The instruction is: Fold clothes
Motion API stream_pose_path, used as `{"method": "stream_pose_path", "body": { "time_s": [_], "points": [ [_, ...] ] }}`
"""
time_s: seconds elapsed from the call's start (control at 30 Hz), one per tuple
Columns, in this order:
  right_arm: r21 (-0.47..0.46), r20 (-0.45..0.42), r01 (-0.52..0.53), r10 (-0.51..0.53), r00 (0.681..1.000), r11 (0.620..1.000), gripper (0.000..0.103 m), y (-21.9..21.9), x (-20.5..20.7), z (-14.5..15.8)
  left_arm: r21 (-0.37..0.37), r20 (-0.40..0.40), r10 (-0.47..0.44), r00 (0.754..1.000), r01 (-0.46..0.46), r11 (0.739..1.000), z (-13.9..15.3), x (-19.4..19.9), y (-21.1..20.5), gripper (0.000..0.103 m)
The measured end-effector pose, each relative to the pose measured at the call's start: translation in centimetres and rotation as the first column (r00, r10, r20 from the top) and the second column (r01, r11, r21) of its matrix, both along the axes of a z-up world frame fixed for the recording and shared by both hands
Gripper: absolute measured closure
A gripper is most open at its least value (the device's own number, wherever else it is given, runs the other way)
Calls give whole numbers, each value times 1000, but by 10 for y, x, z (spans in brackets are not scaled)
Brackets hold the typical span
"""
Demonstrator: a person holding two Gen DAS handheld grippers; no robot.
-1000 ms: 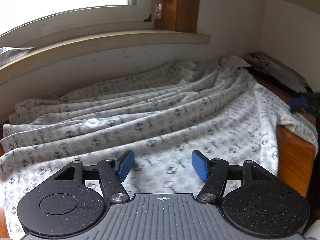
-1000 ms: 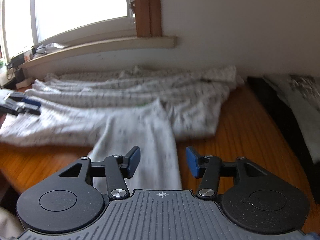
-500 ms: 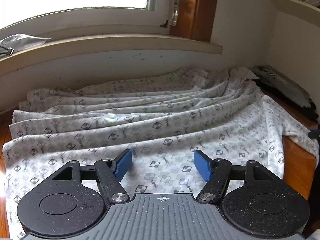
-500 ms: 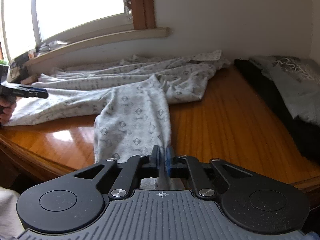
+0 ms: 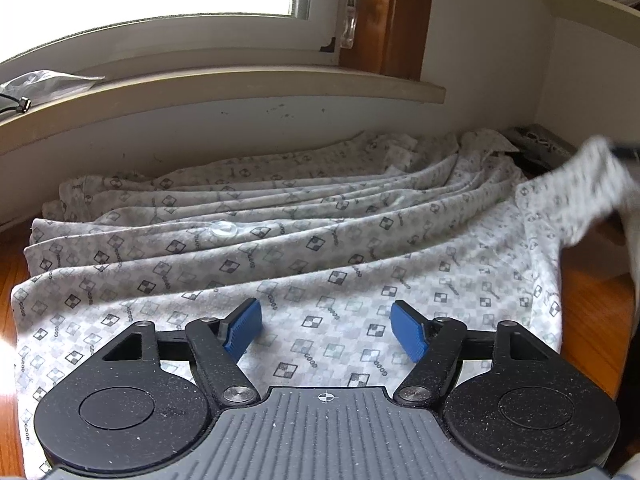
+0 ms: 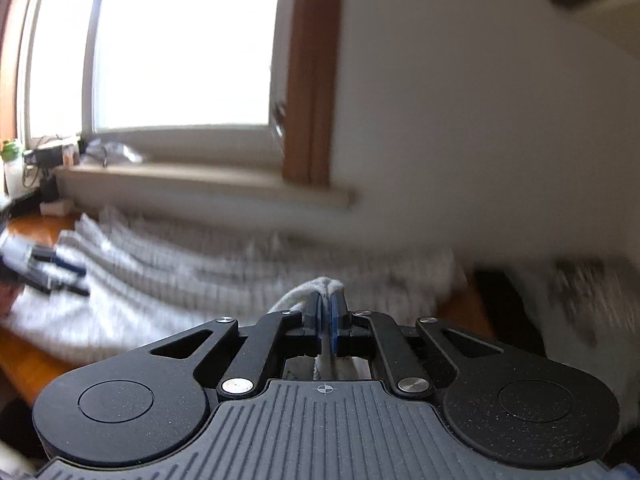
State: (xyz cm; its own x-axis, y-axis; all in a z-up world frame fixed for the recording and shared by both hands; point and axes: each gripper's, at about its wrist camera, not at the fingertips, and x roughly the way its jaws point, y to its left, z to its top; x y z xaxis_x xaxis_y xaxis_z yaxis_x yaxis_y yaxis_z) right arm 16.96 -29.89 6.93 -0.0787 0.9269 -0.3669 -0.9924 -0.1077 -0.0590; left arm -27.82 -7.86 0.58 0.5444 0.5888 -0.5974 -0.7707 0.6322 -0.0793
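Right claw [image 6: 327,312]: blue pads pressed together on a bunched edge of the shirt [image 5: 320,264], a white nub of cloth poking out above the tips. Half a second ago this claw held the same piece low at the table's near edge; now it is raised and its whole view is smeared with motion. From the left camera, the sleeve [image 5: 588,192] hangs lifted and blurred at the far right, clear of the wood. Judgement: a sleeve is being carried up and inward over the body, a fold in progress.

Left claw [image 5: 326,330]: blue ribbed pads spread wide, nothing between them, hovering low over the near hem; position little changed in the last second.

Shirt: thin soft knit, off-white, printed with small dark checked squares and chain marks; spread across the table [image 5: 596,312], far part gathered in long parallel ridges against the wall; one clear round button [image 5: 224,230].

Table: glossy orange-brown wood.

Windowsill [image 5: 240,88]: pale, scuffed ledge.
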Motion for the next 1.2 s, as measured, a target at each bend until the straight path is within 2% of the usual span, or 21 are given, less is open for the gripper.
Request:
{"method": "stream_pose_path", "body": {
  "time_s": [0.13, 0.23, 0.37, 0.53, 0.57, 0.63, 0.7, 0.83, 0.93, 1.0, 1.07, 1.13, 1.2],
  "points": [
    [40, 22, -58, 57, 998, 998, 98, 49, -30, 17, -1, 0, 0, 1000, 0, 1000, 0, 0, 0, 28],
    [13, 79, -89, 87, 993, 996, 97, 87, -55, 10, -3, 3, -1, 1000, 1, 1000, 0, -1, 1, 27],
    [-97, 73, -76, 83, 994, 992, 92, 107, -56, -22, -3, 0, -5, 1000, 5, 1000, 0, 0, 1, 26],
    [-163, 21, -54, 58, 998, 985, 60, 81, -37, -50, 0, -2, 2, 1000, -2, 1000, 0, -1, -4, 26],
    [-171, 15, -48, 51, 999, 984, 58, 71, -33, -54, 3, -5, 5, 1000, -5, 1000, 1, -2, -7, 26],
    [-190, -1, -37, 37, 999, 981, 47, 52, -24, -63, 8, 4, 8, 1000, -8, 1000, 1, -5, -14, 26],
    [-210, -22, -26, 22, 1000, 977, 40, 33, -15, -71, 23, 41, 11, 999, -12, 1000, 2, -10, -21, 26],
    [-247, -56, -16, 3, 998, 969, 39, -1, 1, -87, 46, 67, 21, 998, -24, 999, 4, -15, -25, 26],
    [-262, -65, -12, -5, 998, 965, 38, -17, 7, -94, 26, 61, 16, 998, -17, 1000, 3, -12, -22, 26],
    [-265, -78, -33, 12, 997, 964, 39, -15, 5, -94, 17, 62, 15, 998, -17, 1000, 2, -12, -21, 26],
    [-267, -93, -55, 31, 995, 962, 50, -14, 2, -93, 14, 73, 23, 997, -24, 1000, 2, -14, -21, 26],
    [-269, -107, -77, 49, 993, 960, 96, -12, 0, -93, 8, 80, 27, 996, -27, 1000, 1, -15, -20, 26],
    [-271, -122, -99, 68, 990, 958, 97, -11, -2, -92, -1, 79, 27, 997, -27, 1000, 1, -15, -19, 26]
  ]
}}
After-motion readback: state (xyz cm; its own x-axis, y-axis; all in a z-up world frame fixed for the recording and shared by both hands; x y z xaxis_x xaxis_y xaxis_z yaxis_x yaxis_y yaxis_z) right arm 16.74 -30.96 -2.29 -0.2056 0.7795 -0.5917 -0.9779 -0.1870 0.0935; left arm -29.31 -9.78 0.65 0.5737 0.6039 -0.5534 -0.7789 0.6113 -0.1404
